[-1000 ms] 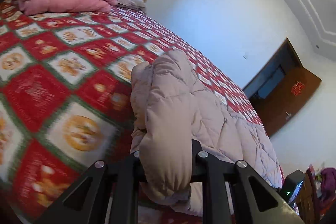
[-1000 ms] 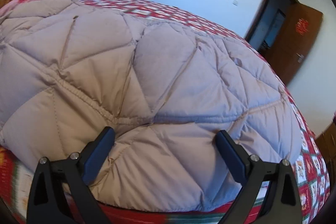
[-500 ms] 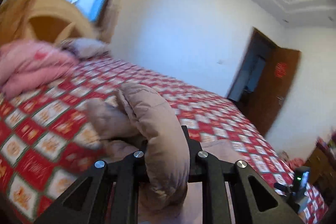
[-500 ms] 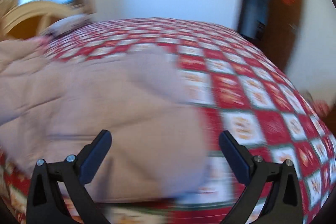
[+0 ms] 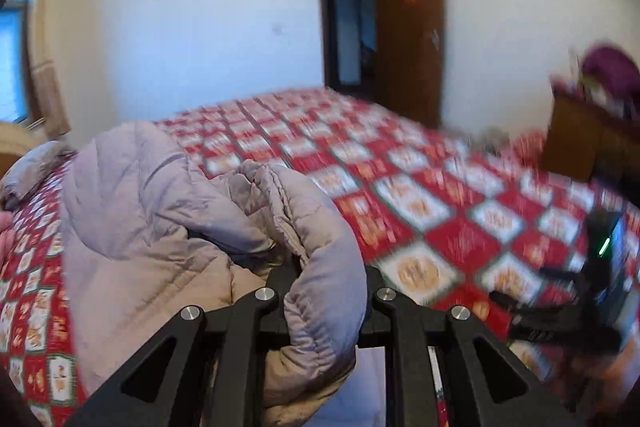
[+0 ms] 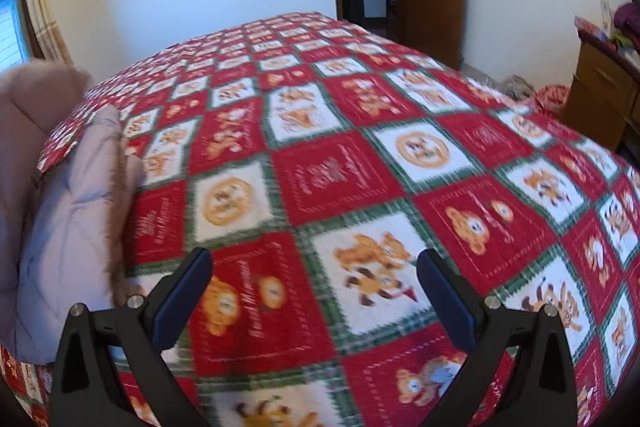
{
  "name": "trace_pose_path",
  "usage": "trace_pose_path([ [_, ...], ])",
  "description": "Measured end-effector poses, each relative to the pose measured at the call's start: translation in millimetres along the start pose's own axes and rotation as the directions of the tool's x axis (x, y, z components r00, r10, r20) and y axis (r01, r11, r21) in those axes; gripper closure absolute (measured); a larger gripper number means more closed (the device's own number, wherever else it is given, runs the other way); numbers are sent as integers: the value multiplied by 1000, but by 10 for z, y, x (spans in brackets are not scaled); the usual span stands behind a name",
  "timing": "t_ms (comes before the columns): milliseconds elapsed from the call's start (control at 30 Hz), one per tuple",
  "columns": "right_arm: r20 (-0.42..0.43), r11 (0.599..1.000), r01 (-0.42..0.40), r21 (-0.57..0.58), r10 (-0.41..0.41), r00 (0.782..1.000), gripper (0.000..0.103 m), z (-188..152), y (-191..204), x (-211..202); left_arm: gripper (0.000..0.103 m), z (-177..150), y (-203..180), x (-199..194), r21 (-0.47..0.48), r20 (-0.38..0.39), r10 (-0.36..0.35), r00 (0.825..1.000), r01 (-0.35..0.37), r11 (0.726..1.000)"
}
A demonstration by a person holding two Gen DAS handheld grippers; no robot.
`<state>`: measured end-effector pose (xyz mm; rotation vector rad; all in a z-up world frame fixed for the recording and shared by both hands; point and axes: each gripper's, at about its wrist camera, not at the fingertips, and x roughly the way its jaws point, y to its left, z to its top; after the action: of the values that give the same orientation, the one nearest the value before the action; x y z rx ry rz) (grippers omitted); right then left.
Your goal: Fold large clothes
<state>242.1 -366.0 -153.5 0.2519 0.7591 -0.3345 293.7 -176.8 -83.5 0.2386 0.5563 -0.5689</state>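
Clamping a thick padded fold of the pale quilted down jacket [image 5: 324, 267], the left gripper [image 5: 326, 301] has its jaws drawn in tight on the fabric, just as it did a second ago. What differs is the view behind it: earlier the jacket lay spread low across the red patchwork bedspread [image 5: 448, 211] with the pink bedding near the headboard in sight, whereas now the jacket is bunched in a heap at the left of the bed and the dark doorway [image 5: 348, 19] with its brown door stands straight ahead. The right gripper [image 6: 316, 291] has its blue-padded jaws spread wide with nothing between them. A second ago the jacket filled its whole view; now it sees mostly bare bedspread [image 6: 360, 163], and the jacket [image 6: 64, 227] is only a mound at the left edge, beside the left finger. Both views are motion-blurred.
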Motion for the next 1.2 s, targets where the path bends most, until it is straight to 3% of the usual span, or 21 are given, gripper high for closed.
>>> trace_pose_path([
  [33, -7, 1000, -3, 8, 3, 1000, 0, -11, -39, 27, 86, -73, -110, 94, 40, -30, 6, 1000, -5, 999],
  [133, -20, 1000, -9, 21, 9, 1000, 0, -33, -118, 95, 80, -166, -320, 150, 117, -17, 65, 998, -62, 991],
  [200, -21, 1000, -11, 23, 11, 1000, 0, -46, -150, 114, 60, -159, -402, 98, 156, -21, 78, 997, -73, 985],
  [233, -21, 1000, -9, 24, 9, 1000, 0, -47, -162, 128, 56, -121, -448, 44, 164, -15, 79, 997, -75, 984],
  [267, -22, 1000, -9, 26, 9, 1000, 0, -49, -167, 143, 52, -82, -470, -80, 169, 18, 96, 995, -98, 981],
  [333, -31, 1000, -8, 27, 9, 999, 0, -53, -169, 185, 32, 25, -505, -400, 168, 107, 103, 989, -120, 978],
  [367, -33, 1000, -6, 27, 7, 999, 0, -57, -164, 200, 14, 76, -496, -546, 160, 148, 106, 983, -130, 979],
  [400, -36, 1000, -6, 27, 7, 999, 0, -62, -157, 213, 8, 102, -469, -698, 148, 196, 100, 975, -131, 980],
  [467, -42, 1000, -10, 25, 11, 999, 0, -63, -138, 218, 8, 105, -315, -912, 125, 257, 110, 960, -146, 981],
  [533, -33, 1000, -13, 19, 14, 999, 0, -32, -104, 179, 7, 120, -16, -953, 80, 242, 205, 948, -230, 970],
  [600, -29, 1000, -19, 6, 19, 999, 0, 25, -52, 149, 7, 83, 556, -854, -15, 170, 335, 927, -337, 941],
  [700, -23, 999, -46, -15, 45, 999, 0, 190, 89, 101, 7, -50, 1537, -695, -232, 36, 486, 873, -466, 854],
  [767, -12, 998, -59, -32, 59, 998, 2, 301, 210, 65, 7, -161, 2082, -556, -358, -39, 510, 859, -488, 796],
  [867, 9, 995, -67, -70, 68, 998, 9, 482, 445, 17, 7, -279, 2691, -204, -492, -144, 479, 866, -482, 725],
  [933, 30, 993, -81, -88, 84, 996, 12, 627, 606, -48, 7, -277, 2711, -13, -512, -131, 430, 893, -432, 742],
  [967, 40, 992, -83, -94, 87, 995, 12, 682, 666, -83, 7, -237, 2631, 79, -496, -121, 408, 905, -411, 765],
  [1033, 71, 990, -90, -105, 98, 993, 12, 822, 790, -182, 7, -122, 2193, 205, -356, -61, 382, 922, -377, 855],
  [1100, 110, 989, -105, -105, 116, 987, 15, 986, 905, -304, 7, -12, 1623, 354, -158, 3, 382, 924, -376, 913],
  [1167, 141, 987, -122, -104, 136, 981, 21, 1125, 1023, -387, 7, 31, 1169, 422, 7, 59, 406, 912, -407, 913],
  [1200, 155, 986, -134, -104, 149, 977, 22, 1191, 1100, -422, 7, 41, 1067, 417, 37, 77, 399, 914, -402, 915],
])
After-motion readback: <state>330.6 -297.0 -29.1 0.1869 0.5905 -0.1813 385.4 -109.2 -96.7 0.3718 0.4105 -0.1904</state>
